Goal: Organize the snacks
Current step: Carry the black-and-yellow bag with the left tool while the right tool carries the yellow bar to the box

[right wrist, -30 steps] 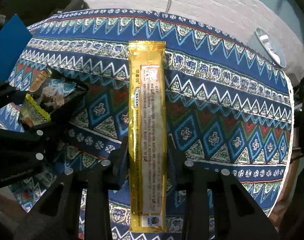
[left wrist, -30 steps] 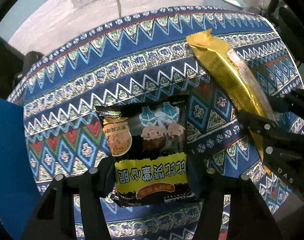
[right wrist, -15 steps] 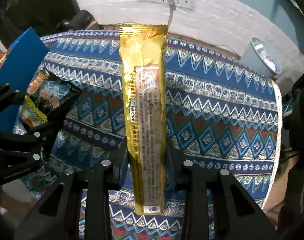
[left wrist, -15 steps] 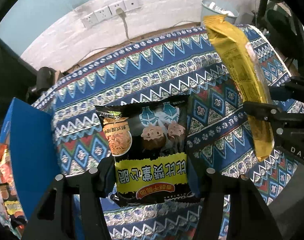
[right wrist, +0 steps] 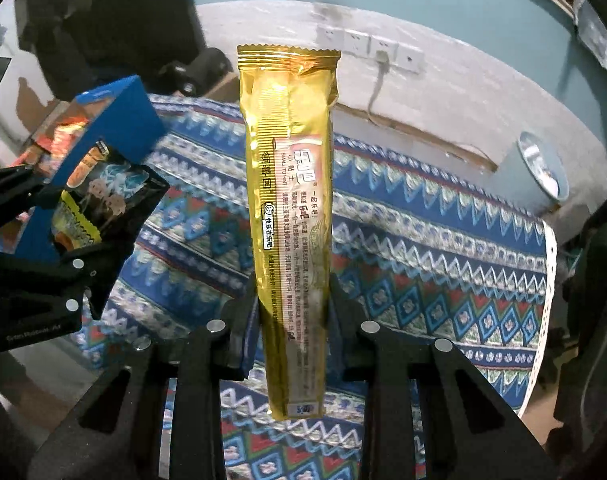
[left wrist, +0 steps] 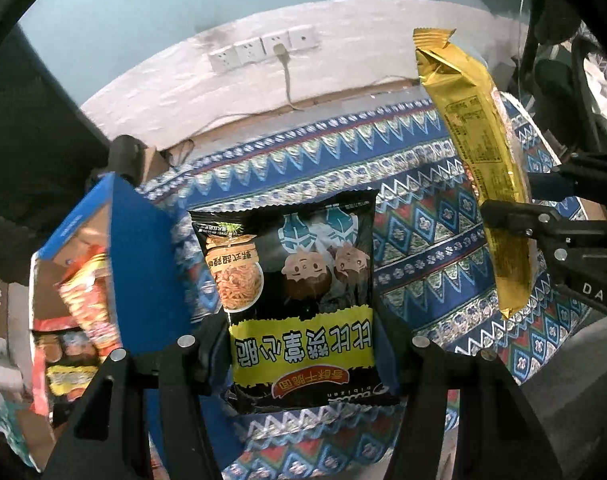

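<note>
My left gripper (left wrist: 299, 344) is shut on a black snack bag (left wrist: 299, 280) with a yellow band, held in the air above the patterned tablecloth (left wrist: 423, 264). My right gripper (right wrist: 293, 312) is shut on a long gold snack pack (right wrist: 291, 200), held upright above the table. The gold pack also shows in the left wrist view (left wrist: 483, 152), at the right. The black bag shows in the right wrist view (right wrist: 103, 196), at the left. A blue box (left wrist: 135, 264) with several snack packs inside stands at the left.
The blue box also shows in the right wrist view (right wrist: 119, 120). Wall sockets (left wrist: 263, 48) with a cable are behind the table. A grey bin (right wrist: 539, 168) stands on the floor at the far right. The table edge (right wrist: 543, 320) runs down the right.
Both grippers have lifted their snacks up off the tablecloth and tilted up. The blue box with snacks has come into view at the left.
</note>
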The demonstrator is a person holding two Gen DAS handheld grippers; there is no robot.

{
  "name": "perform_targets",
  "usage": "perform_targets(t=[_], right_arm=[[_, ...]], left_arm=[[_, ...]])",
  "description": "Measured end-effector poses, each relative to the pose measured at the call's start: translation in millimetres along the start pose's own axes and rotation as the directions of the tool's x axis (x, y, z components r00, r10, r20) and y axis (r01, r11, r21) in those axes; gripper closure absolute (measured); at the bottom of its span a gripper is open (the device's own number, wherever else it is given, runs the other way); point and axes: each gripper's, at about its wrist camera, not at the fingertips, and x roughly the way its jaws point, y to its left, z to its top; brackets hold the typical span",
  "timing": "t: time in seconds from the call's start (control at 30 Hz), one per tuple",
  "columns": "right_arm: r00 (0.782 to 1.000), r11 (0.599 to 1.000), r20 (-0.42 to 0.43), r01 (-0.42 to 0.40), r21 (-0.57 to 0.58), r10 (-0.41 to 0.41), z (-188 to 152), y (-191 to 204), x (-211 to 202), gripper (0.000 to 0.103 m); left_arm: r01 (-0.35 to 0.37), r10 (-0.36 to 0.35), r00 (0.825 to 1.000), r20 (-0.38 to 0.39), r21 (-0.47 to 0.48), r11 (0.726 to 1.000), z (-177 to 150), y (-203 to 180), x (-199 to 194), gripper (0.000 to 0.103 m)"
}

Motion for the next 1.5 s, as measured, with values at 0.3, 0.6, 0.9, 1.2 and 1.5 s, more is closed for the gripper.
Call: perform_targets(t=[0.3,0.6,0.9,1.2,1.5], right_arm=[[0.998,0.998,0.050,-0.041,-0.053,0.043,26,40,-22,0.076],[0.989,0.989,0.097,-0.100,-0.107,0.111,57,82,-37,0.076],[0.977,0.973,0.107,-0.169,-0.158,0.187,83,125,-40,0.076],[0.954,0.945,0.101,-0.258,-0.202,0.282,115,180,-37,0.076],[0.941,0.920,0.048,-0.316,-0.233,0.335,136,231,-14,0.076]], left_arm=[[-0.063,0.064,0.995,0.073,-0.022,0.998,-14,35,-34,0.043],[-0.112,0.119,0.985,0.122,-0.059,0.992,-26,67,-58,0.043],[-0.132,0.150,0.979,0.135,-0.134,0.982,-43,107,-69,0.043],[-0.165,0.199,0.971,0.133,-0.229,0.959,-60,157,-76,0.043],[-0.188,0.231,0.967,0.103,-0.320,0.929,-82,203,-68,0.043]])
